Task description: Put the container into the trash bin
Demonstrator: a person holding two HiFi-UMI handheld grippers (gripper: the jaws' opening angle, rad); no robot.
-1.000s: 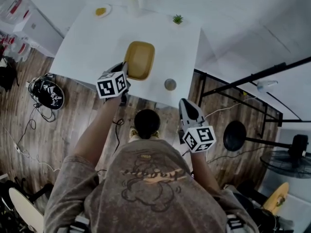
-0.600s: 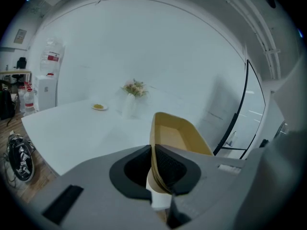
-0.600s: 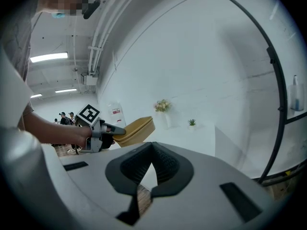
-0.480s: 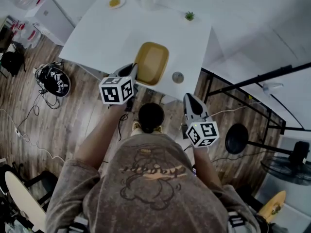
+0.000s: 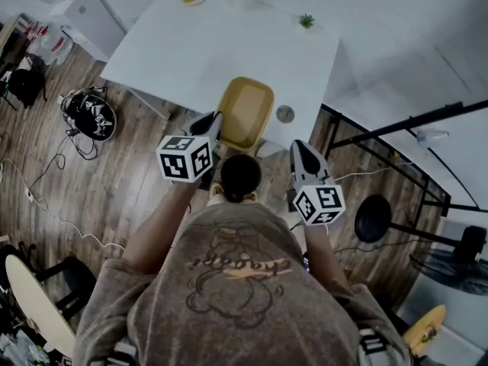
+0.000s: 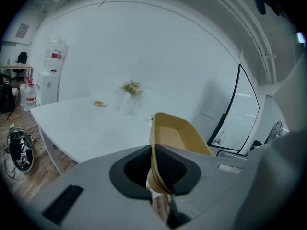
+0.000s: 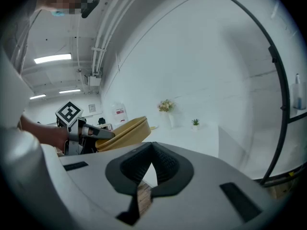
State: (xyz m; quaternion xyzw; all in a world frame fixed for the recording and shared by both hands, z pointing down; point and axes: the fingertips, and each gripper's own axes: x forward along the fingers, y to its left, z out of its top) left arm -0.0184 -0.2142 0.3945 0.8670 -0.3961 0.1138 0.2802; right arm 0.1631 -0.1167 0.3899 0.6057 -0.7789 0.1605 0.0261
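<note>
In the head view, the person's dark-haired head point(image 5: 240, 175) is covering the near end of the shallow yellow oblong container point(image 5: 248, 113). The small round grey object point(image 5: 285, 113) on the white table point(image 5: 198, 44) is showing too small to identify. In the left gripper view, black ribbed pads point(image 6: 171, 169) are hiding the container's near rim.

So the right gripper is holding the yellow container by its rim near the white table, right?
No, the left gripper holds the yellow container by its rim near the white table. The left gripper view shows its jaws clamping the rim; the right gripper is empty.
</note>
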